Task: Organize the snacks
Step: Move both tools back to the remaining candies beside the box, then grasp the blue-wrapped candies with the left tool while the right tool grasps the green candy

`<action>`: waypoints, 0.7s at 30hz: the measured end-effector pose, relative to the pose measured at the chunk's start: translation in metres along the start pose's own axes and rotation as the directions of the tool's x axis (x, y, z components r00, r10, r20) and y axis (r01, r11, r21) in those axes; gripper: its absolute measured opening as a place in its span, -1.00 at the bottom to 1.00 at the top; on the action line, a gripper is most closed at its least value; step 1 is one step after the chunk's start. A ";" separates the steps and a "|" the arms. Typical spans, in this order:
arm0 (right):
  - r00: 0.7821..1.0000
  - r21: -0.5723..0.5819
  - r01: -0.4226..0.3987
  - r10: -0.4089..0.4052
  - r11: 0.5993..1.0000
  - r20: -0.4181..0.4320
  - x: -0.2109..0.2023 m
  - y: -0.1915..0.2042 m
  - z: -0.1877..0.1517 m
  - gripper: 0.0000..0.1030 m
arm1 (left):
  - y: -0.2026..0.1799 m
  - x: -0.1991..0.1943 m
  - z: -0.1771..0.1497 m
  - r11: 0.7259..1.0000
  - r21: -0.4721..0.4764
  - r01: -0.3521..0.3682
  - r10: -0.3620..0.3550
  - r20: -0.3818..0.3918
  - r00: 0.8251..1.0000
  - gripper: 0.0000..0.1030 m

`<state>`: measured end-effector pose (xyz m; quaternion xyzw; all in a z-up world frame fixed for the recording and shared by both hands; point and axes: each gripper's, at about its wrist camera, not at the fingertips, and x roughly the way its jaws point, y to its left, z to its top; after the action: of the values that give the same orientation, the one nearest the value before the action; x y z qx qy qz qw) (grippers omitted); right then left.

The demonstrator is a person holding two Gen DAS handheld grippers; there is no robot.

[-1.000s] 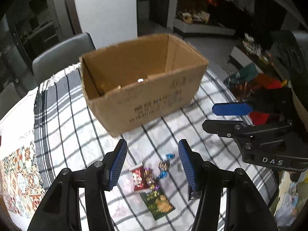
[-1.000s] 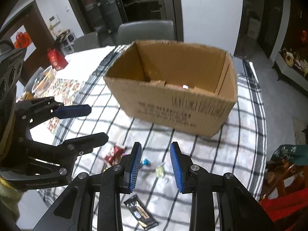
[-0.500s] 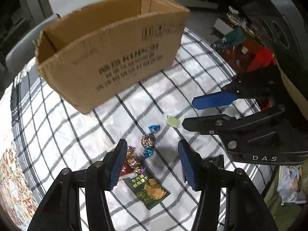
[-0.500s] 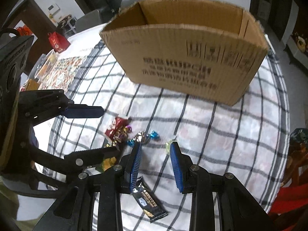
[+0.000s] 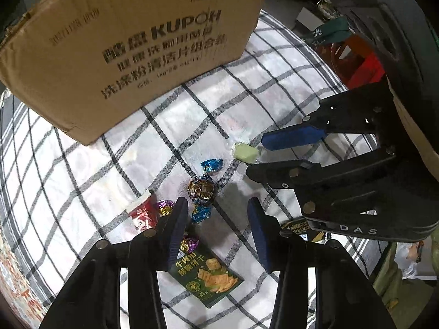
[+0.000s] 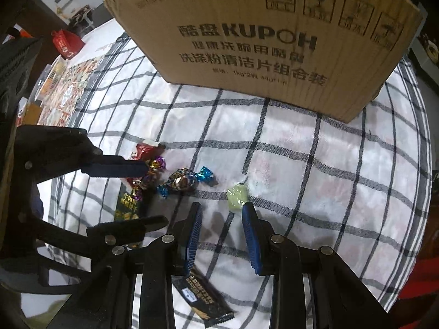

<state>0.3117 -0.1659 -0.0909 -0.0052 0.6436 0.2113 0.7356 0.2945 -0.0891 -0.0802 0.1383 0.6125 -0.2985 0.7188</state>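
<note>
Both tongs have dropped low to the counter [image 6: 315,181]! Right tongs [image 6: 222,213], released, nearly straddle the pale green candy [image 6: 236,196] (just ahead); left tongs [image 5: 218,213] gape empty. Advance squarely, pinch gently.

A brown cardboard box [image 6: 263,35] printed KUPOH stands upright at the far side of the checked worktop [image 6: 315,181]. Nearer lie loose snacks: a pale green candy [image 6: 237,197] to the right, a blue-ended foil candy [image 6: 182,181] left of it, then a purple-gold foil candy [image 6: 156,163] touching a red packet [image 6: 145,149]. A green cracker packet [image 5: 210,274] lies flat nearer, and a black bar [image 6: 204,297] lies nearest.
</note>
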 end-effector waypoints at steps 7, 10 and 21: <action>1.000 0.013 0.010 -0.010 1.000 -0.015 0.011 -0.003 0.003 -0.40 | 0.005 0.016 0.003 1.000 -0.018 0.010 -0.010 -0.020 1.000 -0.16; 1.000 0.016 0.014 -0.014 1.000 -0.021 0.015 -0.005 0.004 -0.40 | 0.007 0.021 0.004 1.000 -0.025 0.015 -0.016 -0.023 1.000 -0.17; 0.999 0.039 0.025 -0.023 0.999 -0.031 0.025 -0.010 0.010 -0.46 | 0.016 0.032 0.007 0.997 -0.074 0.032 -0.033 -0.013 0.999 -0.24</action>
<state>0.3261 -0.1644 -0.1151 -0.0016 0.6586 0.1896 0.7282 0.3118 -0.0893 -0.1123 0.1041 0.6304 -0.2862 0.7140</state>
